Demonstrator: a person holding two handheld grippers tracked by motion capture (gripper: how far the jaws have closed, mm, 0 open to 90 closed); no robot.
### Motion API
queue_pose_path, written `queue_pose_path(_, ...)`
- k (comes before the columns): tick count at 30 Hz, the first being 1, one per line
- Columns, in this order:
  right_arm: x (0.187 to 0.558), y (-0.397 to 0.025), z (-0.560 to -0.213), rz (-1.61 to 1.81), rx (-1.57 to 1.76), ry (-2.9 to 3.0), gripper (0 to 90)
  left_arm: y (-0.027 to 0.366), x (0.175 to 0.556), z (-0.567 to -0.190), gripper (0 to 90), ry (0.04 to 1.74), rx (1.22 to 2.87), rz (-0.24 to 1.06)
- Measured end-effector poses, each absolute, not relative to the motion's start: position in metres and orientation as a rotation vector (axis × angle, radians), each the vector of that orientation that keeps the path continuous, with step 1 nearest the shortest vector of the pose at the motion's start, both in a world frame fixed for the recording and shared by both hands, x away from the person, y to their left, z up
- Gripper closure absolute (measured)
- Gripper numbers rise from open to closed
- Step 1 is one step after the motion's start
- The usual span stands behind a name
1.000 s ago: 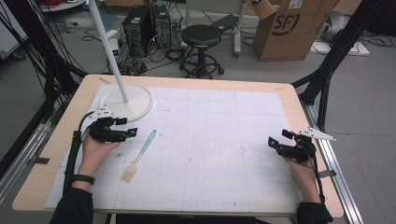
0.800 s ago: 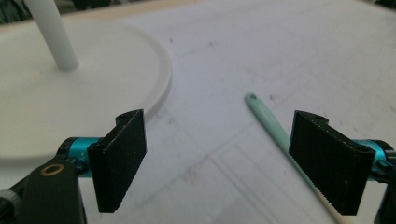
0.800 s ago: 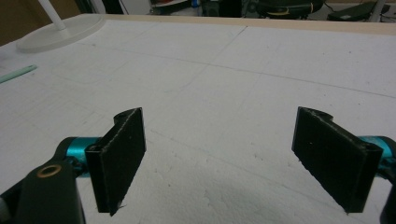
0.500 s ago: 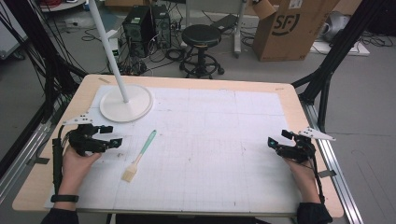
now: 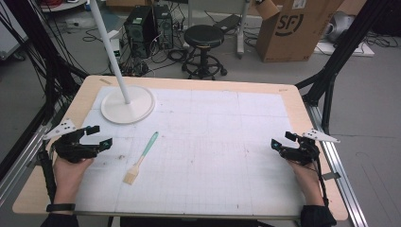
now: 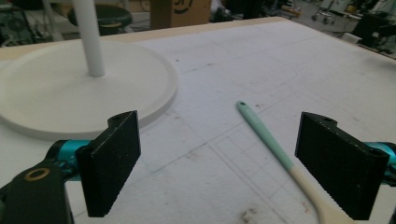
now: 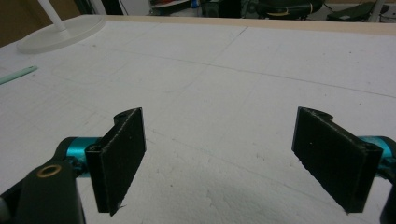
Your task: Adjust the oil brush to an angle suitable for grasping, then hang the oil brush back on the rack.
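Item: mint-handled pastry brush with pale wooden head (image 5: 141, 157), flat on desk (image 5: 213, 142), near-left. Left gripper (image 5: 97, 137) released, just beside it; right gripper (image 5: 279, 142) released, well apart. Step: approach. Next, likely: straddle handle, clench.

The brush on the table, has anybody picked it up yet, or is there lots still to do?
Not yet. The pastry brush lies flat on the white mat, touched by nothing, so nothing looks done. The left tongs are open beside it, with its green handle showing between their jaws in the left gripper view. The right tongs wait open, far across the mat. Grabbing and lifting the brush are both left.
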State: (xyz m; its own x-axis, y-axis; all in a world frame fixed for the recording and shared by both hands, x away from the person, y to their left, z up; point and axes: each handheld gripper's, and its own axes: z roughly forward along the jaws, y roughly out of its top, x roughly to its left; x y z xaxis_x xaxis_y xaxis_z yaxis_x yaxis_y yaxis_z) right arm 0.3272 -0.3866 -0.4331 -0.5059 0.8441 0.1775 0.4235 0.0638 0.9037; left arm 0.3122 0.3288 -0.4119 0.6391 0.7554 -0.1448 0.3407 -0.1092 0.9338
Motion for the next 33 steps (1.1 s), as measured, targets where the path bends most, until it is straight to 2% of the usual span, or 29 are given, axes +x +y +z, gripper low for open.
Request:
queue_pose_path(5, 0.326, -0.387, -0.433, 1.424, 1.276, 1.956, 16.8, 0.337, 0.308, -0.416, 14.6, 0.940, 1.672, 0.477)
queue_pose_path(12, 0.326, -0.387, -0.433, 1.423, 1.269, 1.947, 16.8, 0.337, 0.304, -0.416, 14.6, 0.908, 1.653, 0.517)
queue_pose_path(24, 0.326, -0.387, -0.433, 1.423, 1.266, 1.950, 16.8, 0.327, 0.305, -0.416, 15.6, 0.802, 1.625, 0.436)
queue_pose_path(33, 0.326, -0.389, -0.431, 1.437, 1.257, 1.940, 17.0, 0.311, 0.299, -0.414, 15.3, 0.802, 1.602, 0.393)
